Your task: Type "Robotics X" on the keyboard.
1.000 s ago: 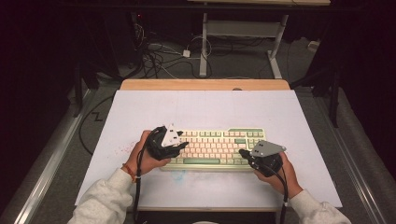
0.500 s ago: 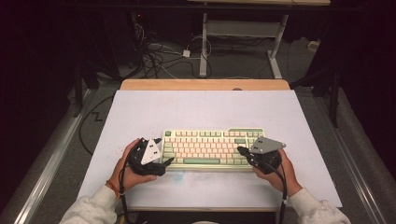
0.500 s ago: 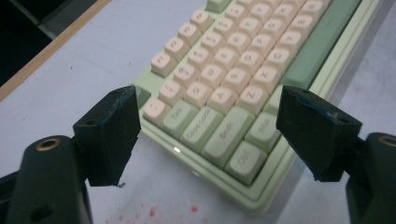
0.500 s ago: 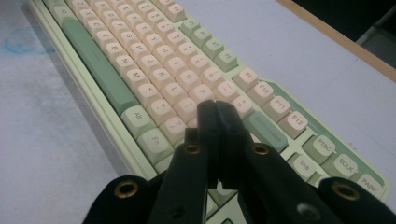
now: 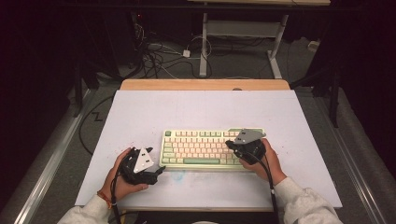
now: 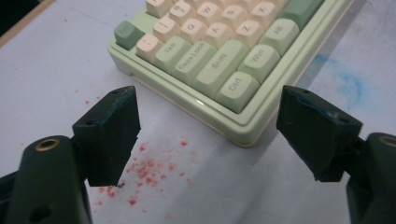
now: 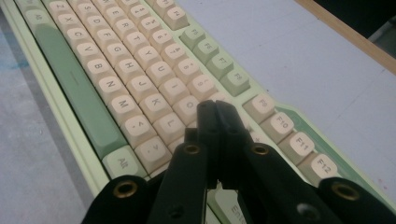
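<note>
A pale green and cream keyboard (image 5: 201, 148) lies in the middle of the white mat. My left gripper (image 5: 158, 170) rests low on the mat just off the keyboard's front left corner (image 6: 243, 135). Its jaws have just been opening and now stand wide apart, with nothing pressed between them. In the left gripper view, the left gripper (image 6: 208, 100) frames the Ctrl corner ahead of it. My right gripper (image 5: 229, 143) is shut and hovers over the keyboard's right half. In the right gripper view, the right gripper's (image 7: 215, 109) closed tips sit above the cream keys (image 7: 140, 79) near L.
The white mat (image 5: 140, 116) covers a table with a wooden back edge (image 5: 205, 84). Red specks (image 6: 149, 168) and a blue smudge (image 6: 348, 79) mark the mat near the keyboard. Cables (image 5: 159, 56) and a desk frame (image 5: 205, 42) lie on the floor behind.
My left hand slid off the keyboard's left end, down and toward the near edge, and its jaws opened. My right gripper shifted up onto the keyboard's right end, still shut.
</note>
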Action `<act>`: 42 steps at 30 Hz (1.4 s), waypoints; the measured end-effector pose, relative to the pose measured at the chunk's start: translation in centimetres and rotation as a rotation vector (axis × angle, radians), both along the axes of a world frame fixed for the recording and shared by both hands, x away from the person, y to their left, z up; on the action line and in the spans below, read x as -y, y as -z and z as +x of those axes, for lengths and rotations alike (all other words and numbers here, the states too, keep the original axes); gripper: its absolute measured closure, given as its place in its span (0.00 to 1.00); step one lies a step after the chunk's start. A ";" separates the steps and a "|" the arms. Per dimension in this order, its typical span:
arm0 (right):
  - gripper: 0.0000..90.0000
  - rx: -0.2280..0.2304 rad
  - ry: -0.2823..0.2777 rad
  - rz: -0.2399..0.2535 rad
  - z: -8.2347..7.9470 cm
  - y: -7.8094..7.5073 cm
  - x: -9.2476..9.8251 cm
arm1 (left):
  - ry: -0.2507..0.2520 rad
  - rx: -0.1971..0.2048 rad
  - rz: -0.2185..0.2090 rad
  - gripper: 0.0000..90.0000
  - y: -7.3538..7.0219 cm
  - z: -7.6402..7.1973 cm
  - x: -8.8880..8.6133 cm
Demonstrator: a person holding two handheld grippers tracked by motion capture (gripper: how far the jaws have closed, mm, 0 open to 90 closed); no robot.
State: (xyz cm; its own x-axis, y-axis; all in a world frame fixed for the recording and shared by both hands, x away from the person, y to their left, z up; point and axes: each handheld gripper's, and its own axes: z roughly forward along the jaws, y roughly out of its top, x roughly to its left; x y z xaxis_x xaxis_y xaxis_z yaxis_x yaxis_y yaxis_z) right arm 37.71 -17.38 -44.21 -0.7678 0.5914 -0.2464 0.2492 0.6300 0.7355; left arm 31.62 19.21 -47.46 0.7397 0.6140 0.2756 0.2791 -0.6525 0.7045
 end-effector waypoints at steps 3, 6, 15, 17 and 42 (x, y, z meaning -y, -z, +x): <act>1.00 -0.004 -0.011 -0.008 0.5 0.2 -0.7 | -0.001 -0.002 0.009 0.23 0.1 -0.1 0.1; 1.00 -0.015 -0.018 -0.016 0.9 0.5 -1.5 | 0.002 0.002 0.006 0.23 0.1 -0.1 0.2; 1.00 -0.023 -0.029 -0.031 1.7 1.0 -3.0 | 0.003 0.012 0.008 0.23 0.1 -0.2 0.4; 1.00 -0.023 -0.030 -0.034 1.8 1.1 -3.1 | -0.001 0.009 0.003 0.23 0.1 -0.2 0.3; 0.87 0.049 -0.031 0.055 0.1 -0.7 -1.9 | -0.007 -0.011 0.009 0.24 0.2 -0.2 0.2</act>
State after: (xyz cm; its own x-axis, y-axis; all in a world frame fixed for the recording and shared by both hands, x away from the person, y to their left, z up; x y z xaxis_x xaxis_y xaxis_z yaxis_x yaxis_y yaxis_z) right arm 37.78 -15.52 -43.47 -0.7736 0.5813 -0.2523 0.1928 0.5952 0.7801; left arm 31.37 19.05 -47.67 0.7384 0.6169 0.2726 0.2918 -0.6566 0.6955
